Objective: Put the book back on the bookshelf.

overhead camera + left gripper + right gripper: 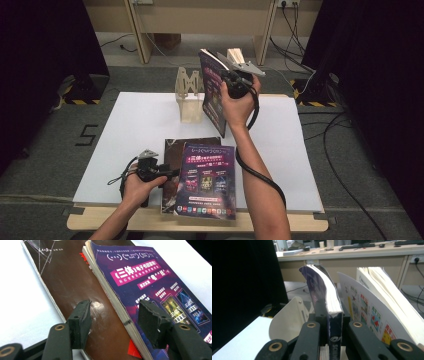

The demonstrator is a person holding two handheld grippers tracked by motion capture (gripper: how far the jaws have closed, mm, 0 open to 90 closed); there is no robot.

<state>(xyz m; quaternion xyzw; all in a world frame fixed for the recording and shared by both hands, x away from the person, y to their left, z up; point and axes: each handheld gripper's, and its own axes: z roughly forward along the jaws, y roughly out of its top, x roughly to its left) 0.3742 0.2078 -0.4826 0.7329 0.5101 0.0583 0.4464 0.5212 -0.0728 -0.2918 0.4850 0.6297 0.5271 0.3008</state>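
A purple-covered book (212, 90) stands upright above the back of the white sheet, and my right gripper (225, 82) is shut on it near its spine. In the right gripper view the black jaws (334, 323) clamp the book (322, 292) with its pages fanning upward. Two more books lie flat near the front edge: a brown one (174, 150) with a purple one (207, 182) on top. My left gripper (169, 174) is at their left side. In the left gripper view it (116, 320) stands open, one pad over the brown book (75, 285), the other over the purple cover (140, 280).
A pale wooden book stand (189, 97) sits at the back middle of the white sheet (130, 130), just left of the held book. In the right gripper view its curved white wall (287, 322) is at left and another book with picture pages (367, 310) at right. Cables trail on the floor at right.
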